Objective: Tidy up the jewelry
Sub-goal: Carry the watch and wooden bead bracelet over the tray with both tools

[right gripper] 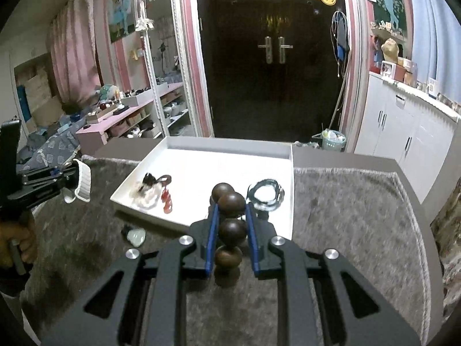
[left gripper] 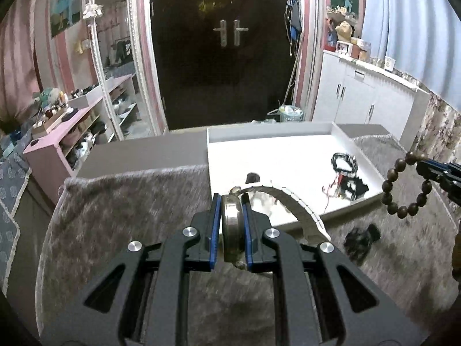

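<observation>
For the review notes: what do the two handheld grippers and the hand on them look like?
Both the left gripper and the right gripper are matte black linkage frames with round silver pivot bolts and triangular cutouts in the arms. Their fingers carry blue pads on the inner faces. The hand wraps a black handle; no sleeve, cables or markings show.

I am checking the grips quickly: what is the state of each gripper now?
Left gripper: closed on the watch.
Right gripper: closed on the wooden bead bracelet.
</observation>
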The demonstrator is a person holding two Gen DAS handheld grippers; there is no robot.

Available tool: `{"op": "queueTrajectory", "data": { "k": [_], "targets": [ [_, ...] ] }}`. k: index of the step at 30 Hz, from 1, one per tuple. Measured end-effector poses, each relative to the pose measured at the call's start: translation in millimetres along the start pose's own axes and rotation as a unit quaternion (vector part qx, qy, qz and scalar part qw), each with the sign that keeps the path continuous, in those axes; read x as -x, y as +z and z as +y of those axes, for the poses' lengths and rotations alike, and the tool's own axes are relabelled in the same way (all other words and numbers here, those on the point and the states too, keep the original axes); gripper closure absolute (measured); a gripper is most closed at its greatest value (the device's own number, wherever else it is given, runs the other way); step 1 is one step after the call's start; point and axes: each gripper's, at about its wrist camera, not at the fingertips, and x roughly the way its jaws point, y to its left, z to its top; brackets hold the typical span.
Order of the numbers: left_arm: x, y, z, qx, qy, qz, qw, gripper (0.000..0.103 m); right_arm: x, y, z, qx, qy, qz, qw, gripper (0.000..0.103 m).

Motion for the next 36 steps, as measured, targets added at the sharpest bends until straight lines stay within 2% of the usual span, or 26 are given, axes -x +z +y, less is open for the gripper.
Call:
{"op": "queueTrajectory", "data": {
  "k": [7, 14, 22, 29, 36],
  "targets": [
    [-31, 35, -9, 0.0, -0.005, -0.006, 1.0, 0.091, -29, 33, 0, 0.003, 0.004, -0.006, 1.0, 0.084],
    [-97, 56, -15, 0.009, -0.011, 0.016, 0.9998, 0.091, -70, 58, 7, 0.001, 0.019, -0.006, 1.0, 0.084],
    [-162, 63, -6, 0.031, -0.006, 0.045, 0.9985, 0.091, -120, 70, 13, -0.01, 0.037, 0.008, 0.999, 0.084],
    [-190, 58, -1, 0.037, -0.002, 0.058, 0.9976, 0.091, -150, 71, 14, -0.009, 0.046, 0.023, 0.999, 0.084],
    [-204, 56, 4, 0.045, 0.001, 0.075, 0.9962, 0.091, -164, 68, 9, -0.01, 0.043, 0.036, 0.998, 0.084]
  ]
}}
